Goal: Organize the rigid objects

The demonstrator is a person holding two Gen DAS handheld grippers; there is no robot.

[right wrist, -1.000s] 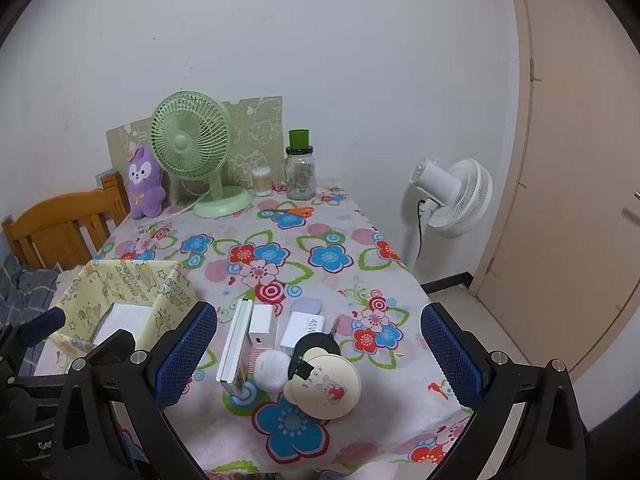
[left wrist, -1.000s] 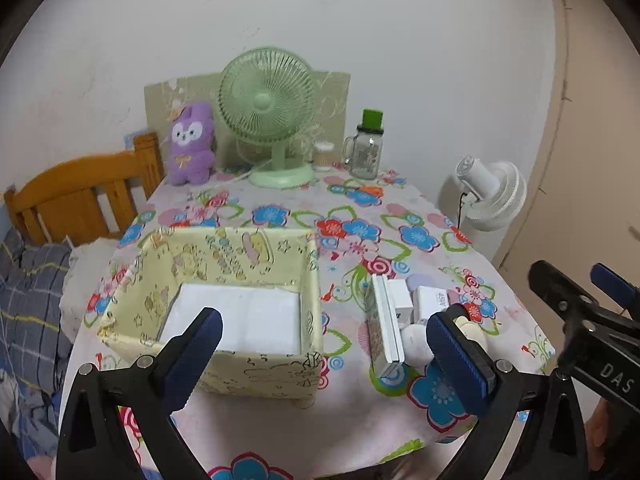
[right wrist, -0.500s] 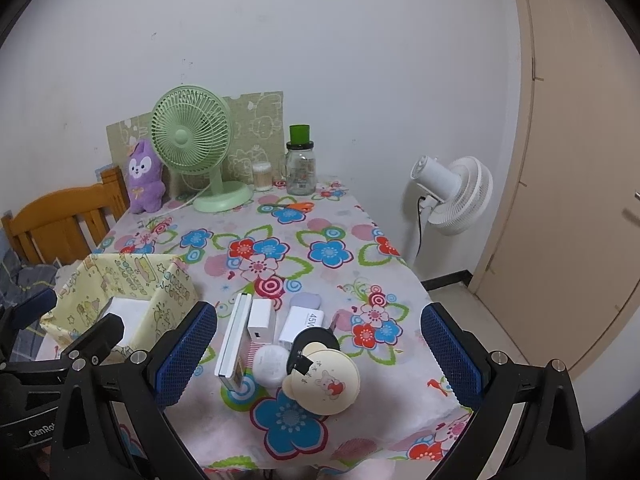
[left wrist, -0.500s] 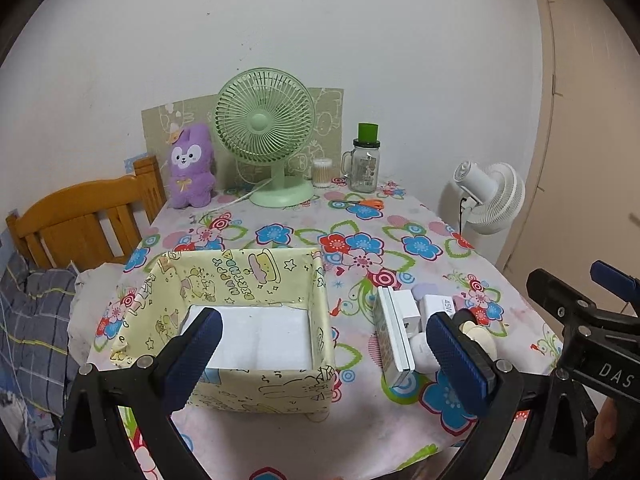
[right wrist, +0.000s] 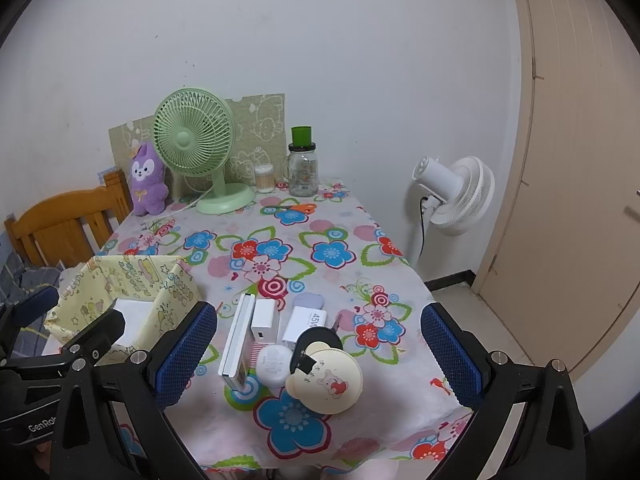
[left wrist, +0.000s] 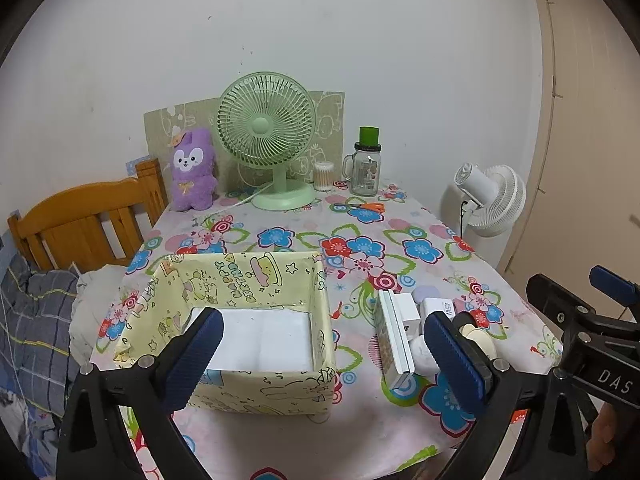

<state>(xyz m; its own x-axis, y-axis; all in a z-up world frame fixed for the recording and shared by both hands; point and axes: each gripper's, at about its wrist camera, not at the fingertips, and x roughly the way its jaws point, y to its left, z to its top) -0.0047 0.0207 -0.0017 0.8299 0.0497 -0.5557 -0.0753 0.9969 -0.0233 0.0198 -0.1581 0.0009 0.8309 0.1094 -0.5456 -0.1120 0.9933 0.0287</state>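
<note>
A yellow fabric box (left wrist: 248, 280) (right wrist: 132, 276) with a white base stands on the flowered table's near left. To its right lies a cluster: a thin white box on edge (left wrist: 394, 336) (right wrist: 236, 340), two white chargers (right wrist: 266, 320) (right wrist: 304, 322), a lilac oval case (right wrist: 307, 301), a round white case (right wrist: 274, 364) and a cream bear-eared mirror (right wrist: 330, 380). My left gripper (left wrist: 324, 360) hangs open before the box. My right gripper (right wrist: 318, 354) is open in front of the cluster, above the table's near edge. Neither holds anything.
At the table's back stand a green desk fan (left wrist: 266, 136), a purple plush (left wrist: 192, 170), a cotton-swab jar (left wrist: 323, 176) and a glass mug jar (left wrist: 366, 168); orange scissors (left wrist: 366, 206) lie nearby. A wooden chair (left wrist: 84, 224) is left, a white floor fan (right wrist: 454, 196) right.
Both grippers have drawn back and up from the table, so the box and cluster look smaller and lower. Nothing on the table moved.
</note>
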